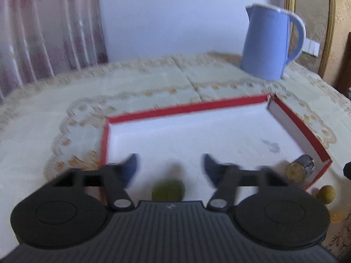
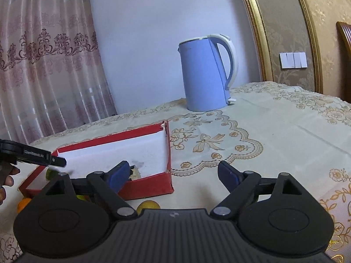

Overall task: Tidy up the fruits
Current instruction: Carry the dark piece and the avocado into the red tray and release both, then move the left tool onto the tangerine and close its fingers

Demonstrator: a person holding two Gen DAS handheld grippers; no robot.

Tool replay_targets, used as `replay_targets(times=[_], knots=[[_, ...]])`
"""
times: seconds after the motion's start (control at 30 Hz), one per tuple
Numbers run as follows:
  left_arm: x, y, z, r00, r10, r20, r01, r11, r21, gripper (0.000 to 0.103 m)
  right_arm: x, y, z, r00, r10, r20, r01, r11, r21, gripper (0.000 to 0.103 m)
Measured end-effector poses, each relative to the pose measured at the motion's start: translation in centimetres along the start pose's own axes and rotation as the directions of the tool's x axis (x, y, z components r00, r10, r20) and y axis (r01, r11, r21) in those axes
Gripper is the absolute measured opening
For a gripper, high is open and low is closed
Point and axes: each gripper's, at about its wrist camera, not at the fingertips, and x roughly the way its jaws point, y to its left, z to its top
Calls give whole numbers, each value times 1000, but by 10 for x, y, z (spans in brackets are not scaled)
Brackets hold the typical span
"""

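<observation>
From my left wrist, my left tool (image 1: pixel 170 166) hangs with its jaws wide apart over the near part of the red-edged box (image 1: pixel 184 109), and nothing is pressed between its blue fingertips (image 1: pixel 131 164). A green fruit (image 1: pixel 168 190) lies on the white floor of the box just below the gap, free of both fingers, though the picture is blurred. A cut piece of banana (image 1: pixel 299 168) sits in the near right corner of the box, touching the wall there. A small yellow-green fruit (image 1: pixel 326 194) lies outside that corner on the tabletop (image 1: pixel 33 153). A blue kettle (image 1: pixel 268 43) stands upright well behind the box. From my right wrist, my right tool (image 2: pixel 173 173) is also spread wide and holds nothing, its left finger over the box's near right corner and its right finger over the embroidered cloth. The box (image 2: pixel 151 185) lies to the left. A yellow fruit (image 2: pixel 147 206) rests on the tabletop just in front of the box's near wall. An orange fruit (image 2: pixel 23 203) lies at the left, outside the box. The kettle (image 2: pixel 204 74) stands beyond.
</observation>
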Motion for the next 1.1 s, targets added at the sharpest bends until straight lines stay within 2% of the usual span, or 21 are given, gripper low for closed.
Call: replay_targets(times=[0.1, 0.2, 0.27, 0.33, 0.47, 0.6, 0.77, 0.87, 0.97, 1.1], knots=[[-27, 4, -2, 997, 29, 70, -29, 1000, -3, 85, 0, -1, 0, 1000, -4, 2, 4, 1000, 0, 88], [-55, 11, -9, 993, 14, 113, -11, 1000, -26, 88, 0, 1, 0, 1000, -9, -1, 9, 1000, -5, 88], [-71, 18, -19, 993, 0, 122, 6, 999, -51, 90, 1, 0, 0, 1000, -10, -7, 10, 1000, -3, 90], [-85, 25, -32, 992, -11, 125, 20, 997, -70, 90, 3, 0, 1, 1000, -12, -19, 12, 1000, 2, 99], [-106, 32, -59, 991, -21, 131, 33, 995, -92, 90, 2, -1, 0, 1000, -18, -16, 18, 1000, 8, 99], [-113, 28, -81, 994, 8, 109, 1, 997, -80, 90, 1, 0, 0, 1000, -23, -13, 23, 1000, 1, 99], [-110, 12, -95, 996, 7, 87, -5, 1000, -24, 89, 0, -1, 0, 999, -32, -12, 32, 999, 10, 99], [-104, 8, -97, 998, -14, 65, 15, 1000, -24, 88, 0, -2, 1, 999, -36, -13, 36, 999, 13, 99], [-97, 4, -98, 999, -29, 35, 30, 999, -30, 77, 0, -1, 0, 999, -38, -12, 38, 999, 11, 99], [-86, 0, -99, 999, -34, -6, 34, 999, -29, 67, 0, -2, 0, 999, -38, -15, 38, 999, 15, 99]])
